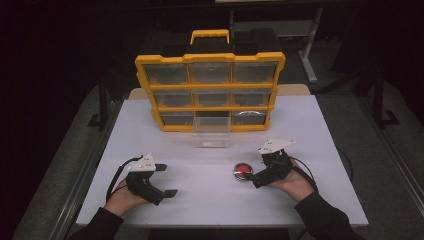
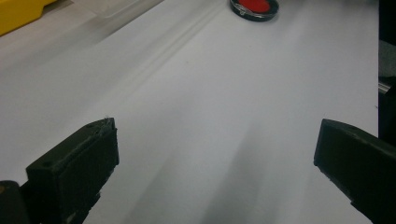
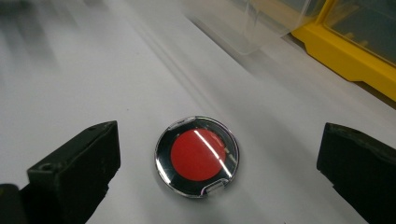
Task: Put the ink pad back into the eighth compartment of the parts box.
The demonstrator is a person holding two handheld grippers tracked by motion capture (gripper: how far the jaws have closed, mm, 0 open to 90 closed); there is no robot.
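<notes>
I see the round red compact [image 3: 197, 156] lying flat on the white table [image 1: 200, 195], between my right gripper [image 1: 256, 175]'s wide-spread jaws, touching neither. My left gripper [image 1: 167, 180] sits well to the left, jaws wide apart, holding nothing. Farther off stands the yellow drawer organizer [image 1: 210, 92], one clear drawer [image 1: 212, 131] pulled out.

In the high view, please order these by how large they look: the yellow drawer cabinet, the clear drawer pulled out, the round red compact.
1. Yellow drawer cabinet, clearly the largest.
2. Clear drawer, pulled out of the bottom row.
3. Round red compact, the smallest, although it lies nearest the camera.
</notes>
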